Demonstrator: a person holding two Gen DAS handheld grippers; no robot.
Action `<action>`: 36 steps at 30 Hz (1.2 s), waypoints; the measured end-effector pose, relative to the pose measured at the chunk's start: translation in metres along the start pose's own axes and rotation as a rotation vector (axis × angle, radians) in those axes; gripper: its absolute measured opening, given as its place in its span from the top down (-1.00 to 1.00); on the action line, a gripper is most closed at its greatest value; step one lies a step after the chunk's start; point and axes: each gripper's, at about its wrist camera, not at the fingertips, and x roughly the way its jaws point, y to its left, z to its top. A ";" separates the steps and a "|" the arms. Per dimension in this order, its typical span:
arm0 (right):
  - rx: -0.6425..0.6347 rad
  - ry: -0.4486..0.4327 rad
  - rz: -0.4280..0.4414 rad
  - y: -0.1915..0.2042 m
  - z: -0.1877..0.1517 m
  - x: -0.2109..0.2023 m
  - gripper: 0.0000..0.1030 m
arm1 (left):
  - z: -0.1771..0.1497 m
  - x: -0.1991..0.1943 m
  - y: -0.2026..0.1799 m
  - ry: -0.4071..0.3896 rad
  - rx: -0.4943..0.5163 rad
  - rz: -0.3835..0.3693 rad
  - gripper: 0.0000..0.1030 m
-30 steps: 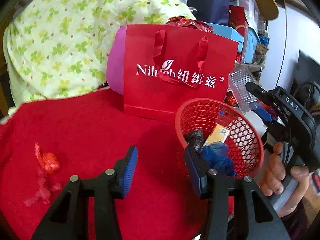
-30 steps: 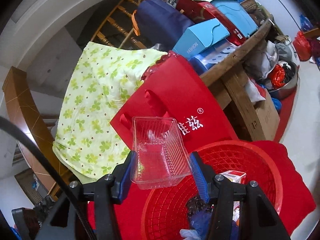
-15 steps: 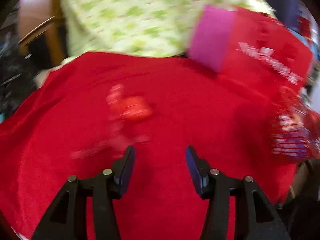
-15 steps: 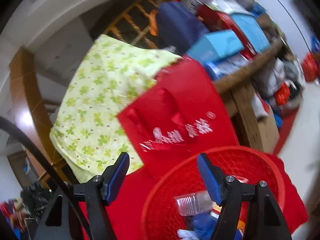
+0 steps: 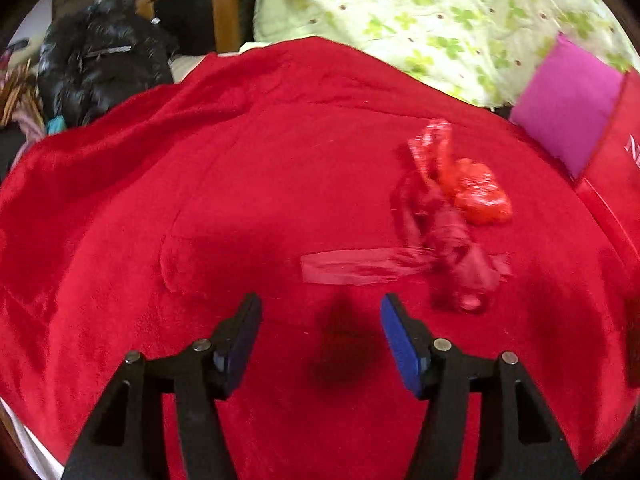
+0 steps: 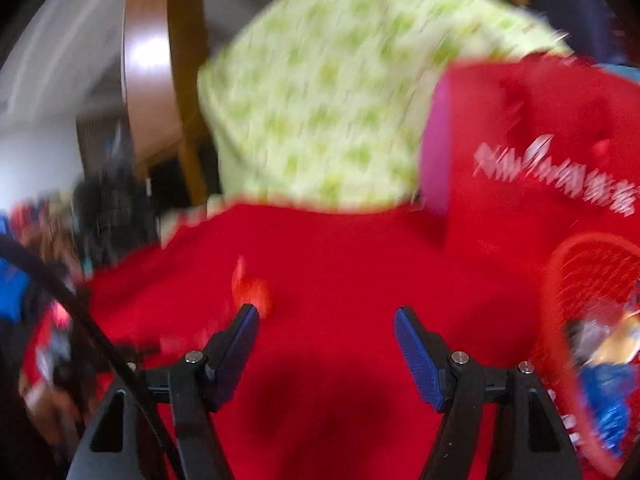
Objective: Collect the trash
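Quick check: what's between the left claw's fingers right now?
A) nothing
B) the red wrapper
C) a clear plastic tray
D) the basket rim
A: the left claw stands open over bare red cloth; the red wrapper lies ahead of it, to the right.

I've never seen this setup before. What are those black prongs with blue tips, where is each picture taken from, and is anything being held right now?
Each picture comes from a camera fixed on a hand-held gripper, looking along its two fingers. One view shows the left gripper, the other the right gripper. Both are open with nothing between the blue pads; the left one's jaws have just been opening. On the red blanket lies a crumpled red plastic bag, not yet collected. The red basket at the right edge of the blurred right view already holds trash. Behind stand a red paper bag and a flowered quilt.
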 end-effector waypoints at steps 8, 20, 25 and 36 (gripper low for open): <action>-0.052 0.119 -0.110 0.000 -0.018 0.069 -0.43 | 0.009 0.035 0.019 0.004 0.013 0.030 -0.26; 0.044 0.223 -0.211 -0.064 -0.029 0.151 -0.44 | 0.012 0.070 0.019 -0.035 0.101 0.088 -1.00; 0.074 0.218 -0.162 -0.073 -0.029 0.149 -0.54 | 0.011 0.071 0.021 -0.038 0.089 0.077 -1.00; 0.062 0.226 -0.141 -0.068 -0.029 0.158 -0.68 | 0.011 0.071 0.023 -0.035 0.084 0.069 -1.00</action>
